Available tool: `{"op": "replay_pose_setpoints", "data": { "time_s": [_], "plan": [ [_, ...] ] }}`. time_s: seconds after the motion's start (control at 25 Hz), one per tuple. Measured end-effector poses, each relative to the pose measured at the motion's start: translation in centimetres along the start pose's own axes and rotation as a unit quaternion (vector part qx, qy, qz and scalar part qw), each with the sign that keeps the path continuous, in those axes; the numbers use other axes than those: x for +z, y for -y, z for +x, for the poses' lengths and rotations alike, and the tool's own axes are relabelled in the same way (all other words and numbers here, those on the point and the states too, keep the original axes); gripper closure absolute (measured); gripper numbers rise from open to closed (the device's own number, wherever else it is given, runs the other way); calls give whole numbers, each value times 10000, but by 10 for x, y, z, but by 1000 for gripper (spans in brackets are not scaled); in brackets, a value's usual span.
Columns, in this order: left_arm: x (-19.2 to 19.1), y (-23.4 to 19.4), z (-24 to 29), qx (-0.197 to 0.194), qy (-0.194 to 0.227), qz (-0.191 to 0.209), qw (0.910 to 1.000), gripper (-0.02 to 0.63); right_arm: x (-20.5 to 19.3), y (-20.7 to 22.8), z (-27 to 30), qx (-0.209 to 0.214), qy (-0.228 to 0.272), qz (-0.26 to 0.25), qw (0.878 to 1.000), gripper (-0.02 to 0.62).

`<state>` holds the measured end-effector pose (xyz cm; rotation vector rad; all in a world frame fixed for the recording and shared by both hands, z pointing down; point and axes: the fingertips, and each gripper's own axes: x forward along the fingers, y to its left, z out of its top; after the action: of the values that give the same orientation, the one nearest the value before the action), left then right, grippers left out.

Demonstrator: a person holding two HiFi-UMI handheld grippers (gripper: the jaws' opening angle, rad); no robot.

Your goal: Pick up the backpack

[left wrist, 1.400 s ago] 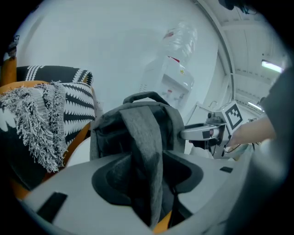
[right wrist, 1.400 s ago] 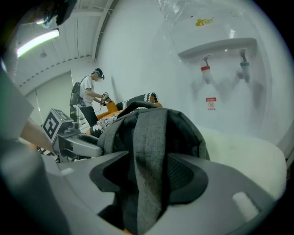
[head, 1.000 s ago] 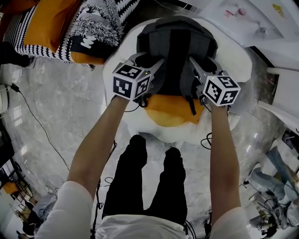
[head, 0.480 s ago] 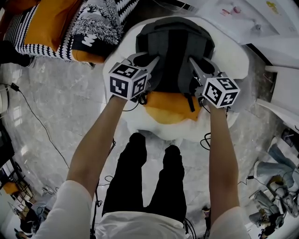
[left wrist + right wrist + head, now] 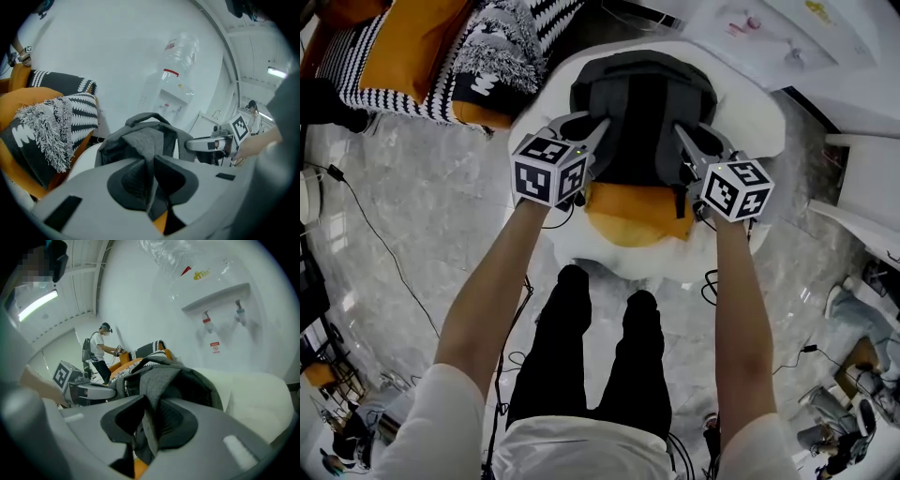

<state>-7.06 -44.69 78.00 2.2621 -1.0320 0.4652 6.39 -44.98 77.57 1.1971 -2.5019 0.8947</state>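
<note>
One grey backpack (image 5: pixel 642 103) sits on a white floor cushion (image 5: pixel 759 112) shaped like a fried egg, with its lower edge over the single orange centre (image 5: pixel 637 217). Whether it has cleared the cushion I cannot tell. One carry loop stands up at its top.

Two grippers hold it, one on each side. The left gripper (image 5: pixel 592 131) bites a fold of the grey fabric on the backpack's left side. Its jaws have just been closing, and the dark pads now press on the cloth from both sides. The right gripper (image 5: pixel 688 141) does the same on the right side: its jaws have also just been closing and now pinch a grey fold. Each gripper carries one cube with square markers, and a bare forearm runs back from each towards the person. The person's two legs in black trousers (image 5: pixel 591 356) stand just below the cushion.

Beside the cushion, at the upper left, lie one orange pillow (image 5: pixel 403 47) and one fringed black-and-white pillow (image 5: pixel 492 52). Behind the backpack stands one white water dispenser (image 5: pixel 171 91) with one clear bottle (image 5: pixel 182 47) on top; the right gripper view shows its two taps. The floor (image 5: pixel 441 206) is pale marble, with thin black cables across it. In the right gripper view one other person (image 5: pixel 98 352) stands far off.
</note>
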Motion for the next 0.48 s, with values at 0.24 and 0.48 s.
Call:
{"op": "replay_pose_setpoints", "data": {
  "time_s": [0.24, 0.48],
  "plan": [
    [-1, 16, -18, 95, -85, -3, 9999, 565, 1, -11, -21, 81, -78, 34, 9999, 531],
    [-6, 33, -36, 187, -179, -84, 9996, 568, -1, -22, -44, 122, -158, 29, 9998, 541]
  ]
}}
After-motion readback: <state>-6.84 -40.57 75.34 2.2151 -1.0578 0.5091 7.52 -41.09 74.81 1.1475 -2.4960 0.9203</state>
